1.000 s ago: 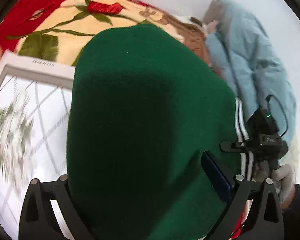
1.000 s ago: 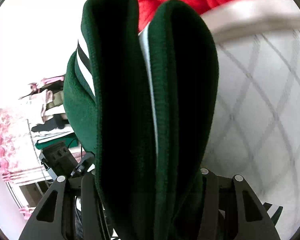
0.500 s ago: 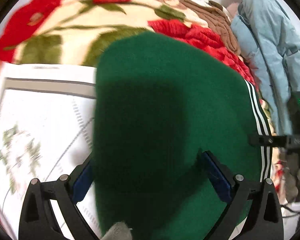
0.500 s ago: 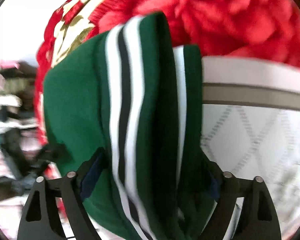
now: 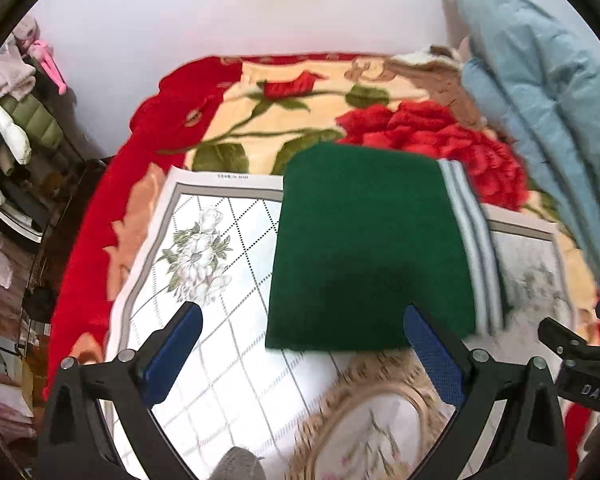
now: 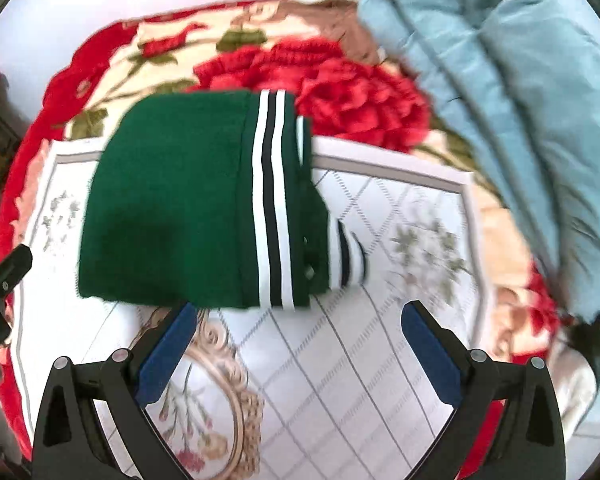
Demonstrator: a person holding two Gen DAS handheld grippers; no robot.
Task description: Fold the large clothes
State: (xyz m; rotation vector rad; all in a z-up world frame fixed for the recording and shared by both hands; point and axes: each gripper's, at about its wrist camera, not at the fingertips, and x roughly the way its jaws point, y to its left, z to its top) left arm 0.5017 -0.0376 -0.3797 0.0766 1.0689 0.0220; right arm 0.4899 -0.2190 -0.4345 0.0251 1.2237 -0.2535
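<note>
A folded green garment [image 5: 364, 256] lies flat on a white floral mat [image 5: 204, 248] spread over a rose-patterned blanket [image 5: 308, 104] on the bed, just ahead of both tools. The left tool [image 5: 300, 344] and right tool [image 6: 300, 332] each stand apart and empty. The garment's striped edge [image 6: 272, 208] lies straight before the right tool, seemingly the nearer one.
</note>
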